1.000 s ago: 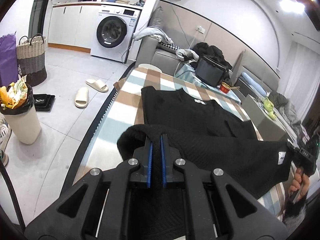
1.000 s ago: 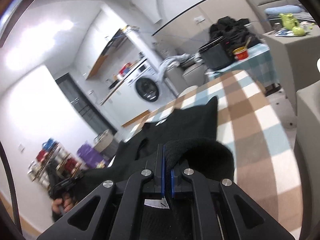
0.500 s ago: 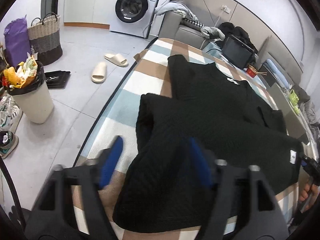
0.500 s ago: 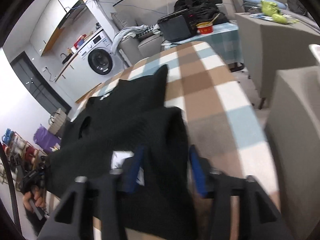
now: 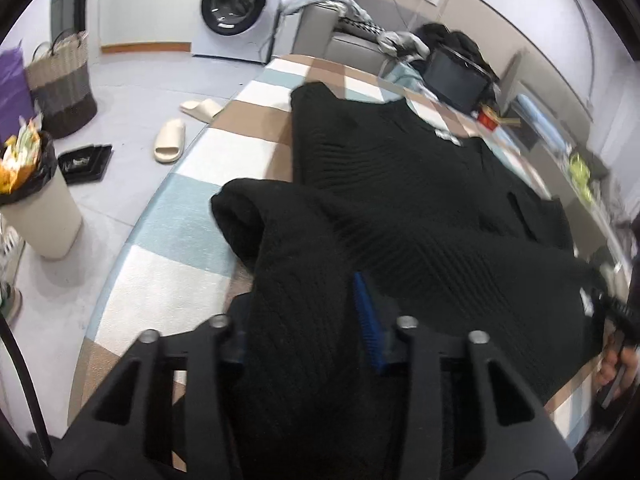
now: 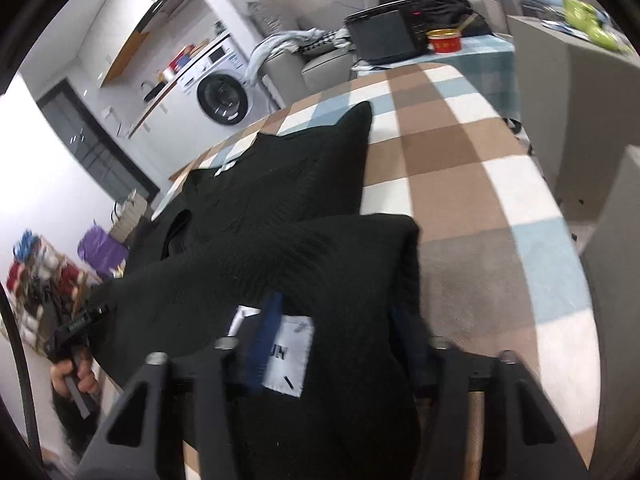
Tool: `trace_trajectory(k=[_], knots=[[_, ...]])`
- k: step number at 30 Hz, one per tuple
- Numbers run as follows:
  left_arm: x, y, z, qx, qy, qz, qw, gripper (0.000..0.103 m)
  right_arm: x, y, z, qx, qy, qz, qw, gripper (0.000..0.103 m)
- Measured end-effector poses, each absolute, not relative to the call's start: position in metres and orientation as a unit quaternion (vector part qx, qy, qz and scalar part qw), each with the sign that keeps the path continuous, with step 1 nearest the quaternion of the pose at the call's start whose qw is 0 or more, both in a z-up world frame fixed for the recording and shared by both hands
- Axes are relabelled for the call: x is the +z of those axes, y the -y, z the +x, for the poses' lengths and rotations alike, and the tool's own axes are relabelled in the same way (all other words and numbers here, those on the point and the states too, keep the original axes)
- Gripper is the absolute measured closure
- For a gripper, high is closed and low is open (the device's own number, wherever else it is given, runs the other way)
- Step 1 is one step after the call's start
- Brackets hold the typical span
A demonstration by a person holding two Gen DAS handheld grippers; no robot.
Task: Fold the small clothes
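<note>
A black knit garment (image 5: 400, 184) lies on the checked table (image 5: 192, 196), its near half folded over the far half. My left gripper (image 5: 304, 316) is open, its jaws apart on either side of the folded near edge. The blue pad of one of its fingers (image 5: 368, 320) shows; the other is hidden by cloth. In the right wrist view the same garment (image 6: 280, 208) shows a white label (image 6: 290, 356) between the open jaws of my right gripper (image 6: 340, 340). The cloth drapes loosely over both grippers.
A white bin (image 5: 36, 204), slippers (image 5: 170, 142) and a woven basket (image 5: 64, 80) stand on the floor at left. A washing machine (image 5: 236, 8) is at the back. A black appliance (image 6: 384, 36) and a red cup (image 6: 444, 42) sit beyond the table.
Both grippers were shut on the garment's edge and held it up. They have laid it forward over the far half and opened, letting go of the cloth.
</note>
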State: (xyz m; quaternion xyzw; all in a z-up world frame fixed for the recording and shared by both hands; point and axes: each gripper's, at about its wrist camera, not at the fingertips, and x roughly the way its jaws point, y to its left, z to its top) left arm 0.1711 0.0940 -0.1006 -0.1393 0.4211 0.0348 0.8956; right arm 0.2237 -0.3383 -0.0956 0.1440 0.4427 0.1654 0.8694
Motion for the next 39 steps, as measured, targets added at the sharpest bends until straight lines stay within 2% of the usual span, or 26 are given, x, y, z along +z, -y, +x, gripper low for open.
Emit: trace_trajectory(k=[1,4,15,16,17,20,25,32,39], knots=[[-0.1,-0.088,0.172,0.033,-0.421,-0.122,0.898,0.073,-0.096,0.335,0.224,0.164,-0.446,0.137,0.869,0.067],[-0.099,-0.083,0.169,0.032,-0.422,-0.097,0.901,0.074,-0.096,0.328,0.222,0.165,-0.447,0.112,0.872,0.071],[-0.094,-0.081,0.12,0.015,-0.424,-0.104,0.899,0.073,-0.099,0.329,0.189,0.176,-0.45,0.104,0.869,0.071],[-0.093,-0.082,0.114,0.015,-0.424,-0.103,0.9,0.068,-0.099,0.331,0.183,0.177,-0.45,0.105,0.869,0.071],[-0.092,-0.083,0.11,0.018,-0.424,-0.1,0.9,0.06,-0.099,0.332,0.18,0.177,-0.449,0.105,0.87,0.071],[-0.089,-0.092,0.097,0.029,-0.42,-0.102,0.901,0.041,-0.096,0.342,0.172,0.165,-0.449,0.111,0.871,0.06],[-0.08,-0.116,0.067,0.049,-0.404,-0.133,0.904,0.035,-0.082,0.376,0.144,0.164,-0.438,0.142,0.872,0.054],[-0.078,-0.126,0.045,0.054,-0.4,-0.143,0.904,0.034,-0.099,0.404,0.113,0.196,-0.443,0.204,0.851,0.053],[-0.073,-0.11,0.042,0.048,-0.399,-0.127,0.907,0.034,-0.09,0.377,0.097,0.244,-0.441,0.156,0.85,0.053]])
